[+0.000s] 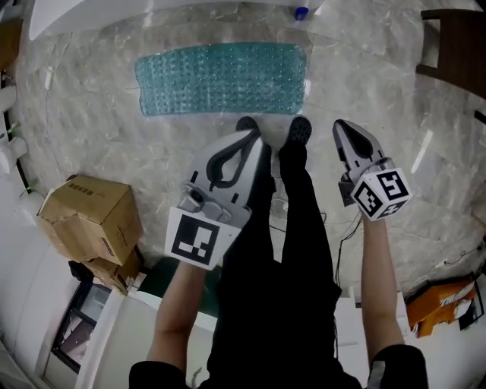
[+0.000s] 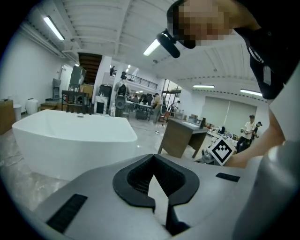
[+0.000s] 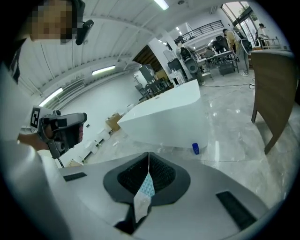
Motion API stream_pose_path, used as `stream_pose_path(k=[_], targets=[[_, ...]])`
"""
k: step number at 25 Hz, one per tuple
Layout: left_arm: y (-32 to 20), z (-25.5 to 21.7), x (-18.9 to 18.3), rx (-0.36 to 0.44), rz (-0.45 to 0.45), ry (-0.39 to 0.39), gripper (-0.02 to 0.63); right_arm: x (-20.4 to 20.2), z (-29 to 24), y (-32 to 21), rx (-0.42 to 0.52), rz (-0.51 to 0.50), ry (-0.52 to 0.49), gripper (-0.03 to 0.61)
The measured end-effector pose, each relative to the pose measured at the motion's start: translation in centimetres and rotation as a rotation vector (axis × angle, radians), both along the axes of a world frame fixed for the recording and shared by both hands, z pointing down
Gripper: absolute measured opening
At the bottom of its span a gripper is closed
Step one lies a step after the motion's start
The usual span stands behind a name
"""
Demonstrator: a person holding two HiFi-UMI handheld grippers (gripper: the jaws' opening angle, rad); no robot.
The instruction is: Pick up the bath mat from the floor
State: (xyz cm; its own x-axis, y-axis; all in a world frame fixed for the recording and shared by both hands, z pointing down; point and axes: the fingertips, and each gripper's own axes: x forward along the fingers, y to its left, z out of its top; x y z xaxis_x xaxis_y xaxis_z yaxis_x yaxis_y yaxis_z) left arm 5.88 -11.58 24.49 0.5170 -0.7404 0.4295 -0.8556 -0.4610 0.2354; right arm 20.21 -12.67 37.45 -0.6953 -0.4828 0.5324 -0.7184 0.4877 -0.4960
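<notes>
1. Marble-patterned floor (image 1: 91, 114) of a large, open hall. A white bathtub (image 1: 152, 11) stands at the far edge, and the person stands on the floor, looking down.
2. Left tool (image 1: 250, 135): jaws together at the tips with nothing between them. It is held above the floor on the near side of the mat.
3. Right tool (image 1: 343, 125): jaws closed and empty. The right gripper view shows a sliver of teal through the slot behind the tips. This is judged to be the mat lying beyond, not a grip.
4. Bath mat (image 1: 222, 77): teal and bubbled, lying flat with its long side running left to right. It sits just beyond the shoes (image 1: 298, 131), between them and the bathtub. Both tools are apart from it.
5. Surroundings: cardboard boxes (image 1: 91, 216) at near left and a small blue object (image 1: 301, 12) by the bathtub. Neither obstructs the mat.
6. Step in hand, as judged: approach only, with the mat not yet touched.
7. Next move calls for opening both tools, lowering them to the near edge and working one jaw under the thin rim.
8. Risk: the mat may cling to the smooth floor, so peeling from a corner is advised.
</notes>
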Motion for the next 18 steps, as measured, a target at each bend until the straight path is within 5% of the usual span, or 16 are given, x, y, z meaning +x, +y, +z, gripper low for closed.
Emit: stream_pose_path(k=[10,18], targets=[[1.8,25.5,2.3,-0.165,0.081,-0.014,0.012,-2.3,24.9,1.4,-0.14,-0.071,0.066,0.015],[2.6,38.8,2.1,-0.217,-0.038,0.018,0.012,-3.8,41.1,1.1,-0.184,-0.105,0.106,0.015]])
